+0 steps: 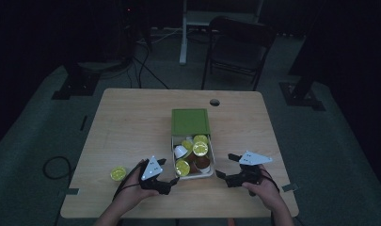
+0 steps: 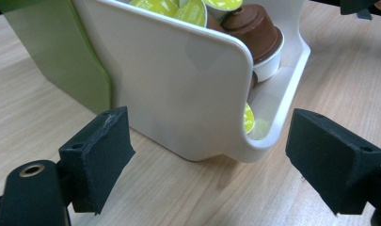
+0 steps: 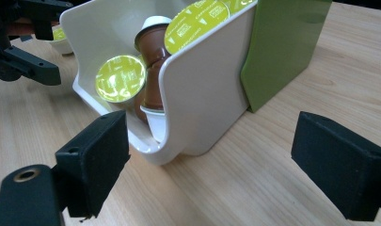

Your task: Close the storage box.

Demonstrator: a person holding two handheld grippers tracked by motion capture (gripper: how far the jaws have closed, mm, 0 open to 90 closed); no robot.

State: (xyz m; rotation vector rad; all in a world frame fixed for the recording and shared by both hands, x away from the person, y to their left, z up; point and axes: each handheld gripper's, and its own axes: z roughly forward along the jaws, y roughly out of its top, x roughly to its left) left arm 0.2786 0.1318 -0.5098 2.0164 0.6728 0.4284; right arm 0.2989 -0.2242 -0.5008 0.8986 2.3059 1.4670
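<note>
capsule box (image 1: 192,141) mid-surface (image 1: 131,122) — white tray end nearest the person. left gripper (image 1: 171,181) and right gripper (image 1: 222,175) flank it, jaws wide, empty. one capsule (image 1: 118,173) lies loose at left.

I see a white capsule tray (image 1: 211,165) w/ green sleeve (image 1: 190,121) mid-table, pulled open, holding yellow-lidded and brown pods; one loose pod (image 1: 118,173) lies well left.

From my high view the room is dim and murky, the counter (image 1: 131,122) the one lit patch and everything beyond it nearly black. Both gripper views are bright and evenly lit, with soft sheen on the white tray (image 2: 178,84). My near pads (image 3: 94,160) look slightly soft.
</note>
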